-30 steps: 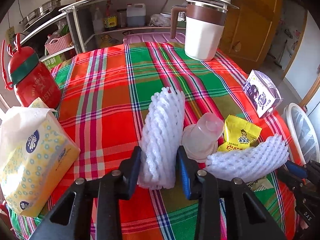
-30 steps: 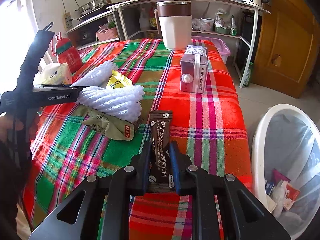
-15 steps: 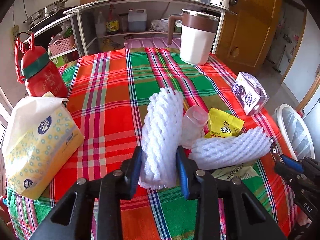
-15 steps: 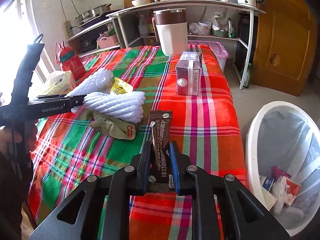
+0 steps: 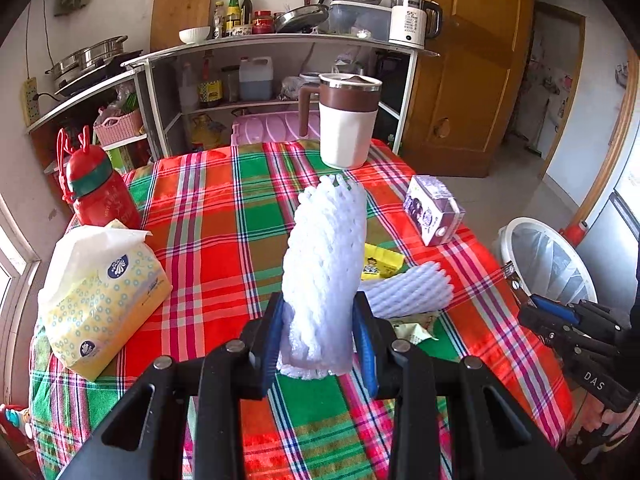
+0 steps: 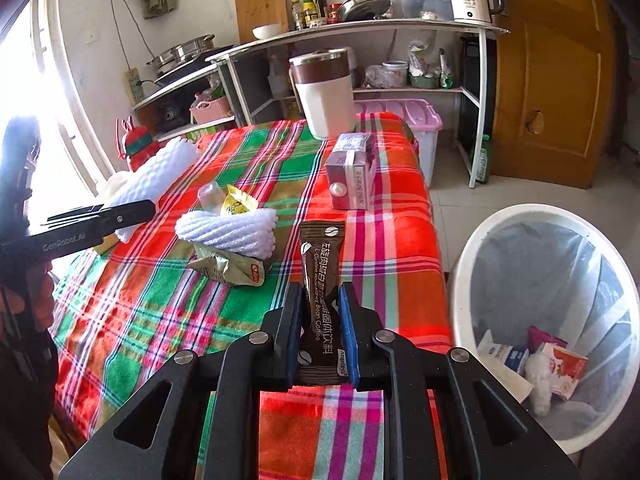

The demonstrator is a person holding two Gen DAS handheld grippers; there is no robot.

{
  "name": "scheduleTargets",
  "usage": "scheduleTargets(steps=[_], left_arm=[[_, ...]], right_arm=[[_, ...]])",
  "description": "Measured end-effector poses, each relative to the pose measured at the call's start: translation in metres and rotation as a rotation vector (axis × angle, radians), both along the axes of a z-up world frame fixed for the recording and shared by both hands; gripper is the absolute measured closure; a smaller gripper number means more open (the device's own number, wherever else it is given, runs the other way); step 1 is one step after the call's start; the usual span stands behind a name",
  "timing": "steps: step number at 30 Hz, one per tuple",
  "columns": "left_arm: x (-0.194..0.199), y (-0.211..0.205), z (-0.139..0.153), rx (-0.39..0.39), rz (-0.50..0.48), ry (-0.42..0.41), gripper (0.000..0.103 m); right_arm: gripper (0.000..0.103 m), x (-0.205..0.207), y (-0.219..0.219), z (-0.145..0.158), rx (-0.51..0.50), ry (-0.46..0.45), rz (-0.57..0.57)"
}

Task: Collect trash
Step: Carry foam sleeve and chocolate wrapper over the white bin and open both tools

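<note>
Landmark: trash bin [image 6: 472, 256], on the floor beside the counter [image 6: 400, 280].
My right gripper [image 6: 323, 332]: clenched on coffee sachet [image 6: 322, 276], long axis pointing away; nearer the bin.
My left gripper [image 5: 320, 336]: grasping foam net [image 5: 324, 264], upright, farther from the bin.

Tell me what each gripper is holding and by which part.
Left gripper clamps the white foam net sleeve by its lower end. Right gripper pinches the brown coffee sachet near its bottom end.
</note>
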State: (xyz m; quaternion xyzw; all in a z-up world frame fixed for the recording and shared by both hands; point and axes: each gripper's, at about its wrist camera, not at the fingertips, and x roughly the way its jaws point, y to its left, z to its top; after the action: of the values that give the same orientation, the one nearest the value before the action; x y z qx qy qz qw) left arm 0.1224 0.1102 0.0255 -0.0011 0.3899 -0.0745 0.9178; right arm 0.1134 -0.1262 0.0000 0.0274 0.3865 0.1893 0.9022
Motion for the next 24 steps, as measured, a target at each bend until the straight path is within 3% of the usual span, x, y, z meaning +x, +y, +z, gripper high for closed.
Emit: scheduleTargets(steps=[24], left_arm=[[-0.011, -0.141, 0.012, -0.054, -0.264, -0.015, 0.068]], right_arm=[[0.084, -0.028, -0.113, 0.023, 0.021, -0.048, -0.215]])
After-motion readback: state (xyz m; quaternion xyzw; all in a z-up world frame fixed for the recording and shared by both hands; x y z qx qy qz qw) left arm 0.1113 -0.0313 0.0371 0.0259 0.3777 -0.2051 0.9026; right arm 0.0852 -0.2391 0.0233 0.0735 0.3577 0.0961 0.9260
